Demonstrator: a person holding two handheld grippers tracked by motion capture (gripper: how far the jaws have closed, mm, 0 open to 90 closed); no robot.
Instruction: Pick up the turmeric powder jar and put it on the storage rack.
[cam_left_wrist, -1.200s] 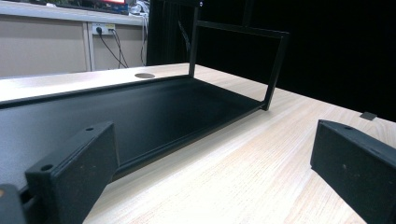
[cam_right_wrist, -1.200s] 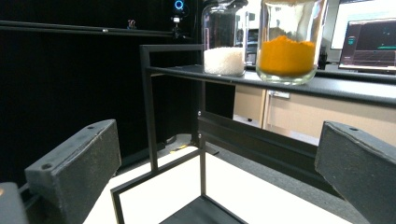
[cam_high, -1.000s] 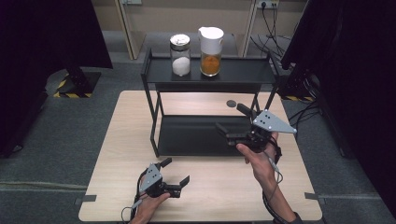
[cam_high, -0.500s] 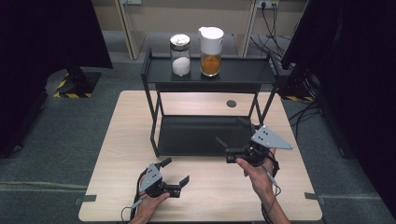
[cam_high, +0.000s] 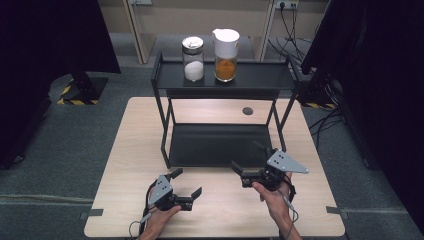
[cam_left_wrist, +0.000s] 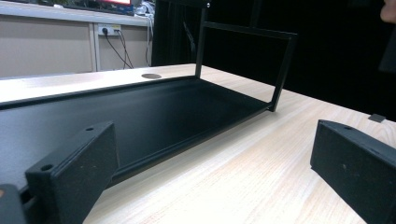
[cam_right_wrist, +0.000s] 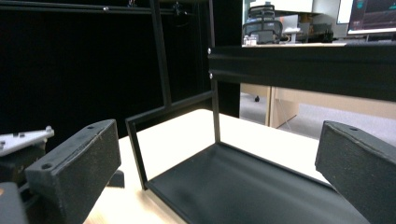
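1. The left gripper (cam_high: 187, 182) rested low over the near left part of the wooden table (cam_high: 125, 165), held in the person's left hand (cam_high: 157, 220), with its jaws spread wide and nothing between them.
2. The right gripper (cam_high: 247, 162) was held by the right hand (cam_high: 272, 192) near the front right corner of the black two-tier rack (cam_high: 220, 145); its jaws also stood wide apart and empty, aimed leftward along the rack's lower shelf.
3. In the left gripper view, the rack's lower shelf (cam_left_wrist: 154, 112) lay just ahead of the open jaws, bare and flat on the table.
4. In the right gripper view, the lower shelf (cam_right_wrist: 243, 186) sat between and beyond the jaws, with the upper shelf's edge (cam_right_wrist: 303, 67) crossing overhead.
5. On the rack's top shelf stood a glass jar (cam_high: 193, 58) with a metal lid, partly filled with white grains, and just beside it to the right a white-lidded pitcher (cam_high: 226, 48) holding something orange.
6. Both containers stood upright, well apart from either gripper.
7. A round dark grommet (cam_high: 247, 111) was set in the tabletop behind the rack.
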